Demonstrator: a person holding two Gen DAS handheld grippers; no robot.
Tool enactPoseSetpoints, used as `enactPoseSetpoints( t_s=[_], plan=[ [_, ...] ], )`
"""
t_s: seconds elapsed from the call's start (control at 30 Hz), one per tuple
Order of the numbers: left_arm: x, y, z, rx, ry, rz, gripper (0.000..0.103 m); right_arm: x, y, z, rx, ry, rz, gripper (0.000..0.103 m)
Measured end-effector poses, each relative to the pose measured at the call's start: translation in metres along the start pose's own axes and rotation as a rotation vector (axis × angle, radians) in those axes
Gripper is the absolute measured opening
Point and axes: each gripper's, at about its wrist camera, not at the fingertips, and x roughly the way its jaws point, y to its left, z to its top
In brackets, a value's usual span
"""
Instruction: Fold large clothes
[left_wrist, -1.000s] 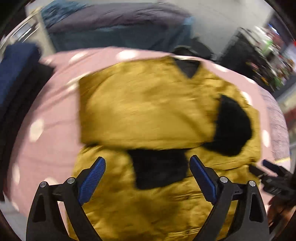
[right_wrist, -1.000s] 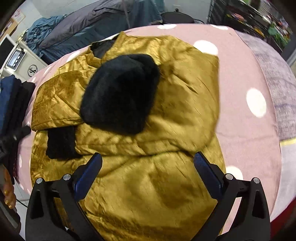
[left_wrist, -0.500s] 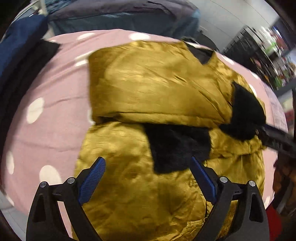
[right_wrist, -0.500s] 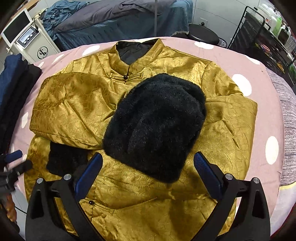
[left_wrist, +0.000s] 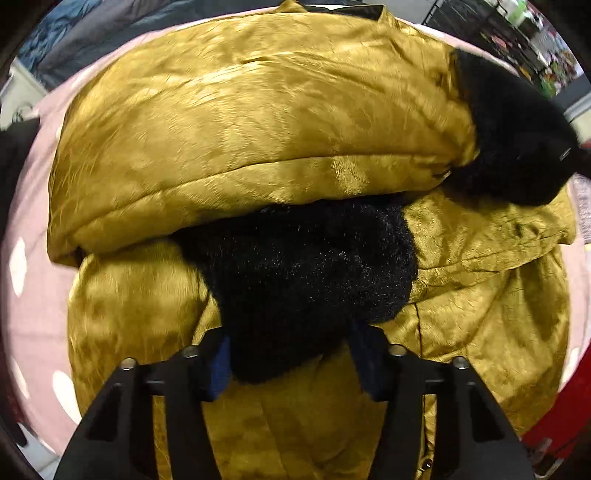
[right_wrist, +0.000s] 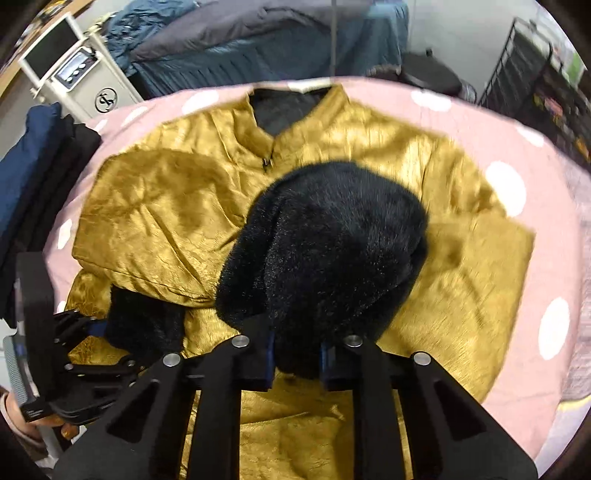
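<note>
A gold satin jacket (right_wrist: 155, 206) with black fur cuffs lies on a pink polka-dot surface (right_wrist: 517, 155), both sleeves folded across its front. My left gripper (left_wrist: 290, 363) is shut on the left sleeve's fur cuff (left_wrist: 303, 273); the jacket fills that view (left_wrist: 258, 122). My right gripper (right_wrist: 295, 360) is shut on the right sleeve's fur cuff (right_wrist: 325, 251). The left gripper also shows at the lower left of the right wrist view (right_wrist: 88, 332), at the other cuff (right_wrist: 144, 325).
A stack of dark blue and black clothes (right_wrist: 33, 177) lies at the left edge. A white device on a stand (right_wrist: 74, 74) and a blue-grey bed (right_wrist: 258, 40) are behind. A black rack (right_wrist: 535, 85) stands at the right.
Both grippers moved down and in onto the fur cuffs and went from wide open to shut on them.
</note>
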Motion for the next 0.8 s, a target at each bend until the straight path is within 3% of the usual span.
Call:
enactPoseSetpoints(
  t_s=[0.1, 0.23, 0.33, 0.43, 0.5, 0.57, 0.67, 0.7, 0.8],
  plan=[
    [-0.004, 0.002, 0.018, 0.002, -0.035, 0.038, 0.035, -0.018, 0.001, 0.01, -0.029, -0.055, -0.016, 0.016],
    [-0.021, 0.011, 0.053, -0.009, -0.124, 0.112, 0.033, -0.034, 0.002, 0.015, -0.047, -0.098, -0.032, 0.016],
    [-0.011, 0.02, 0.072, -0.02, -0.065, 0.091, 0.033, -0.021, -0.004, 0.01, -0.023, -0.045, -0.017, 0.016],
    [-0.002, 0.026, 0.07, -0.028, -0.037, 0.084, 0.043, 0.002, -0.013, -0.001, 0.035, 0.042, 0.016, 0.016],
    [0.0, 0.029, 0.062, -0.041, -0.026, 0.103, 0.063, 0.016, -0.018, -0.008, 0.064, 0.084, 0.025, 0.017],
    [-0.002, 0.033, 0.053, -0.055, -0.034, 0.111, 0.071, 0.028, -0.022, -0.014, 0.101, 0.121, 0.027, 0.02],
    [-0.005, 0.037, 0.032, -0.063, -0.035, 0.103, 0.077, 0.034, -0.025, -0.018, 0.147, 0.135, 0.014, 0.041],
    [-0.006, 0.038, 0.025, -0.061, -0.034, 0.101, 0.078, 0.035, -0.026, -0.018, 0.153, 0.14, -0.006, 0.056],
    [-0.009, 0.043, 0.007, -0.059, -0.031, 0.111, 0.078, 0.035, -0.029, -0.018, 0.162, 0.15, -0.014, 0.061]
  ],
)
